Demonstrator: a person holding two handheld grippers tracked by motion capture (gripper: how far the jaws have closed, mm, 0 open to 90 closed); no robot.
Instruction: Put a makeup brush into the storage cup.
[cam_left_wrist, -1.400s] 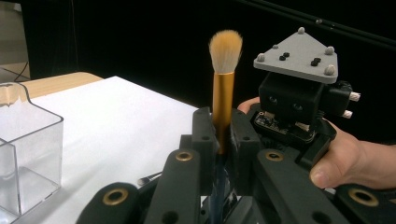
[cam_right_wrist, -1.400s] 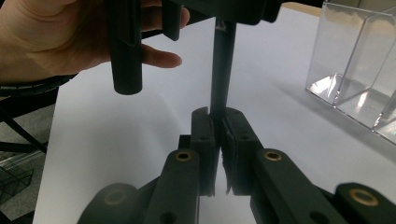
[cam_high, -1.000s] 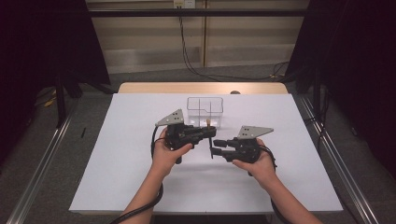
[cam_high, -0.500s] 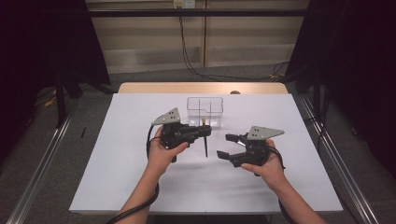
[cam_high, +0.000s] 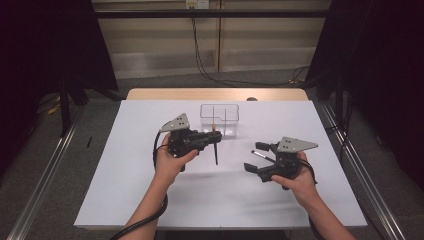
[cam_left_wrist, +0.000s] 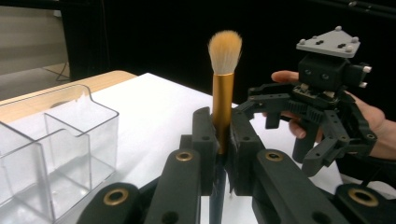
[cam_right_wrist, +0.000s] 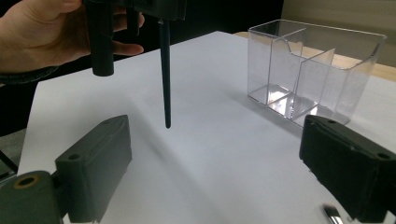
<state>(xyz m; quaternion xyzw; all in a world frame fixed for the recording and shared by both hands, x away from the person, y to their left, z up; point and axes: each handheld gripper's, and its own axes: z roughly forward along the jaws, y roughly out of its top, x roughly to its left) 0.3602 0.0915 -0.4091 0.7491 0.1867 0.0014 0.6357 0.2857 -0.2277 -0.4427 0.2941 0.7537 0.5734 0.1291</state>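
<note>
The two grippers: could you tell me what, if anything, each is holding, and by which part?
The left gripper is shut on a makeup brush, clamped at its gold ferrule, bristles up and black handle hanging down. The right gripper holds nothing; its jaws have just been opening.

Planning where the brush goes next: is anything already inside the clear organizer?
The clear organizer looks empty; through its walls every compartment visible shows only bare floor. The brush is outside it, clamped upright in the left hand-held gripper. The near compartment's bottom corner is hidden behind the right hand-held gripper's jaw.
</note>
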